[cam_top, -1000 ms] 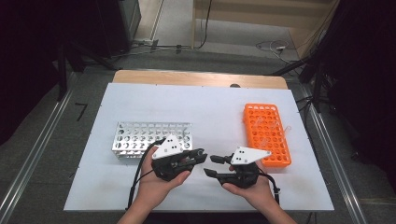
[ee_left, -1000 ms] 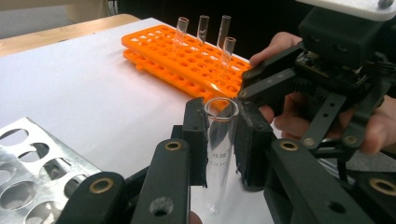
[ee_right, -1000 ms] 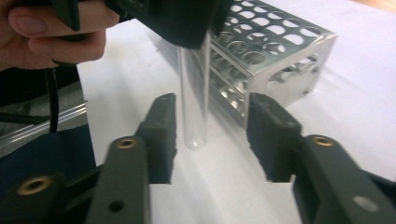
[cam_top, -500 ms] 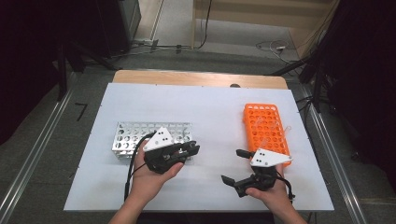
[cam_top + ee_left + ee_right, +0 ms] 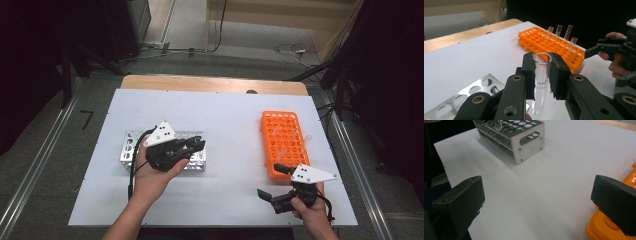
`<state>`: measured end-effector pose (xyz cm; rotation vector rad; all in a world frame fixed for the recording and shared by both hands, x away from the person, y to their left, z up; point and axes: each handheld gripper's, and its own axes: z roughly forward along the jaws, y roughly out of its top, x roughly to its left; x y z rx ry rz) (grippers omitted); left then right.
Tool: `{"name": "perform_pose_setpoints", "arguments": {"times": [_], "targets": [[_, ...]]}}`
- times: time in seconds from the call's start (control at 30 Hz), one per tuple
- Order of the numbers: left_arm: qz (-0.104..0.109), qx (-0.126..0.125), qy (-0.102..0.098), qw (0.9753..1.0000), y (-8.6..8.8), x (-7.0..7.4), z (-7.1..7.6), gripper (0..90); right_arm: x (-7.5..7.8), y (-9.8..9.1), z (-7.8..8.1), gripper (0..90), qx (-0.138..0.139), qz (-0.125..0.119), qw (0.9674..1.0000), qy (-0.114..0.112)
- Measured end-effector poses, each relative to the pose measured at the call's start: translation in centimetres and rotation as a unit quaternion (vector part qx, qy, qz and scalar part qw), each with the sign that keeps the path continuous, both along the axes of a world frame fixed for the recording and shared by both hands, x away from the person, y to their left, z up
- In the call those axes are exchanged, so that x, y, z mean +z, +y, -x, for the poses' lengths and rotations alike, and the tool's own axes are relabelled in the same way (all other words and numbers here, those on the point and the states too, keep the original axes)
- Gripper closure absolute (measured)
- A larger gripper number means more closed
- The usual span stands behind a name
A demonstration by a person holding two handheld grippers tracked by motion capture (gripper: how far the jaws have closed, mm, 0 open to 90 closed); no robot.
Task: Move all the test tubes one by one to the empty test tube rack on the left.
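My left gripper [image 5: 196, 145] hovers over the right end of the silver metal rack [image 5: 128, 153], shut on a clear test tube [image 5: 541, 80] held upright between its pads. That tube's rounded bottom hangs above the metal rack [image 5: 524, 135] in the right gripper view. My right gripper [image 5: 270, 181] is near the table's front edge, just in front of the orange rack [image 5: 285, 142]. Its jaws have just been opening and now stand wide with nothing between them [image 5: 536, 202]. Several clear tubes [image 5: 559, 31] stand tilted in the orange rack [image 5: 554, 43].
The white tabletop [image 5: 230, 120] stretches bare between the two racks. A wooden strip [image 5: 210, 84] runs along its far edge. Dark floor, metal rails and cables surround the table.
The two grippers were tip to tip at the table's middle. The right one has opened and drawn away to the right front. The left one has moved left over the metal rack with the tube.
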<state>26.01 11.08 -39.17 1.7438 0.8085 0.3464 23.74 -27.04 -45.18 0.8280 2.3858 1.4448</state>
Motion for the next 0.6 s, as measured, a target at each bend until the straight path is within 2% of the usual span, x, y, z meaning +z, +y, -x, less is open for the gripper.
{"name": "perform_pose_setpoints", "arguments": {"times": [0.13,0.37,0.6], "targets": [[0.002,0.009,-0.001,1.0000,0.4,0.3,-0.8,76.1,-0.2,-1.3,-0.1,0.0,-0.016,-0.007,0.9998,0.008],[0.004,0.025,-0.003,0.9997,1.2,0.5,-2.1,76.1,-0.5,-3.3,-0.2,0.0,-0.037,-0.008,0.9992,0.011],[0.008,0.034,-0.003,0.9994,1.6,0.7,-3.5,76.1,-0.5,-3.8,-0.3,0.0,-0.046,-0.013,0.9988,0.009]]}}
